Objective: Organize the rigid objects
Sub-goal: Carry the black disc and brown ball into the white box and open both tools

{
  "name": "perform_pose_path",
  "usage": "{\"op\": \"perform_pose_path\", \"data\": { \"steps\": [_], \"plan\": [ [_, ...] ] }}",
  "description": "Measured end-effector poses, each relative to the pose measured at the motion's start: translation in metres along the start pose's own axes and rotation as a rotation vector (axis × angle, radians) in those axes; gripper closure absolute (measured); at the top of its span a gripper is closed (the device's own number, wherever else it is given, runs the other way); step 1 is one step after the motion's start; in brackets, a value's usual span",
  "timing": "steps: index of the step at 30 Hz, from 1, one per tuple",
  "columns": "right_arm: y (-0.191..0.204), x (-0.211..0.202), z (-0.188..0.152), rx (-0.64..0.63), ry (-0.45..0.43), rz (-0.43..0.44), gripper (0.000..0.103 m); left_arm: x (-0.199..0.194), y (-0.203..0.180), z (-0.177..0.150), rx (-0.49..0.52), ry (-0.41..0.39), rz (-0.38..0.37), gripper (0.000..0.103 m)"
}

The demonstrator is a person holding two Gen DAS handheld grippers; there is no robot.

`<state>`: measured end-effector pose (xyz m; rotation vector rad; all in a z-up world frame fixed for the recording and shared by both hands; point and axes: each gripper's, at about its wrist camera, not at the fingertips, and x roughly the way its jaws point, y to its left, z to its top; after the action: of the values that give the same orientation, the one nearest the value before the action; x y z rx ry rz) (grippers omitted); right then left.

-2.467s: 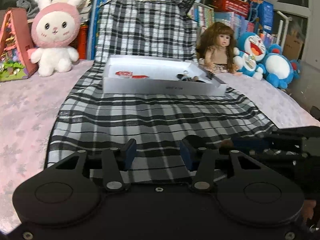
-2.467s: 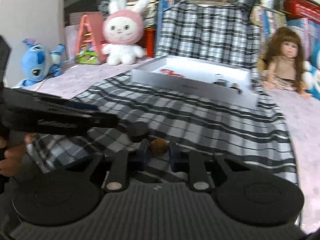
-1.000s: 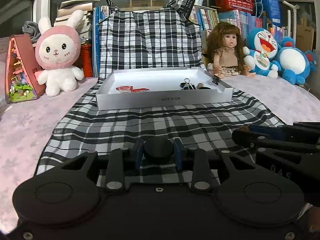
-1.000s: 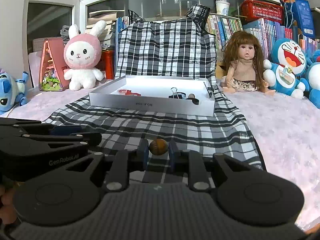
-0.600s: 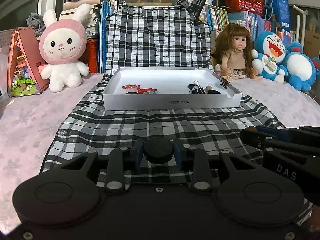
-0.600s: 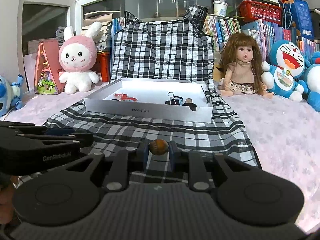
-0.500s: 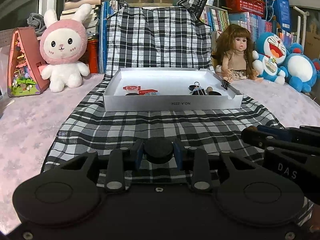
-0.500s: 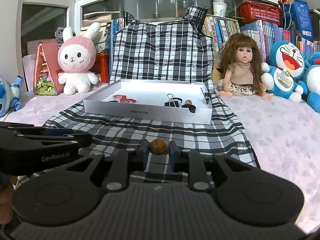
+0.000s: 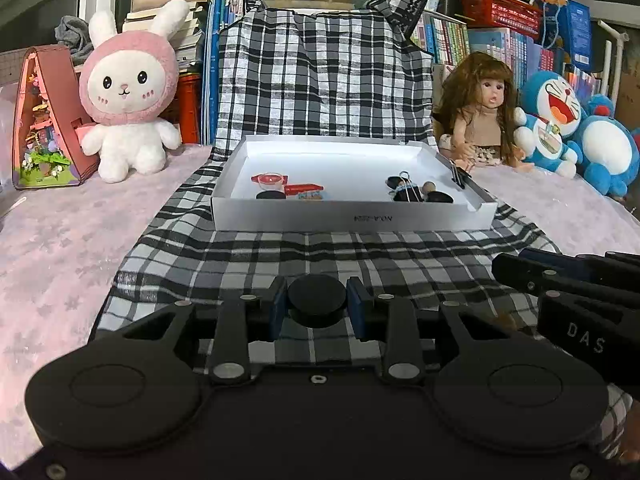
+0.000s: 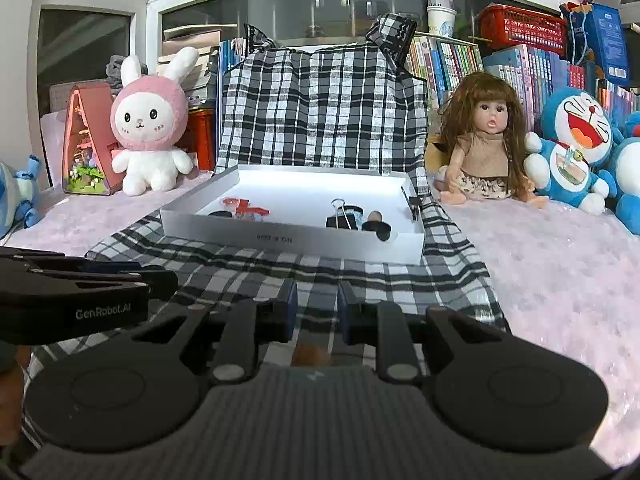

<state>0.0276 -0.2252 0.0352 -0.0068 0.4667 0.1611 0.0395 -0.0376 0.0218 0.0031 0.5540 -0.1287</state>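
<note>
My left gripper is shut on a black round disc, held above the checked cloth. My right gripper is open and holds nothing. A small brown ball lies on the cloth below and behind its fingertips, partly hidden by the gripper body. The white tray stands ahead in the middle; it also shows in the right wrist view. In it lie red pieces, a black binder clip and dark round pieces.
A pink rabbit plush and a toy house stand at the back left. A doll and blue cat plushes sit at the back right. Books line the back. Pink cloth covers both sides.
The right gripper has opened and the brown ball has dropped from between its fingers onto the cloth. The left gripper still holds the black disc, which it grasped earlier.
</note>
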Motion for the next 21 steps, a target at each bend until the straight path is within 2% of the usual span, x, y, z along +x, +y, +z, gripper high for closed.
{"op": "perform_pose_path", "data": {
  "steps": [21],
  "plan": [
    [-0.028, 0.058, 0.076, 0.053, 0.002, -0.002, 0.077, 0.055, 0.025, 0.091, -0.015, -0.022, -0.015, 0.072]
  ]
}}
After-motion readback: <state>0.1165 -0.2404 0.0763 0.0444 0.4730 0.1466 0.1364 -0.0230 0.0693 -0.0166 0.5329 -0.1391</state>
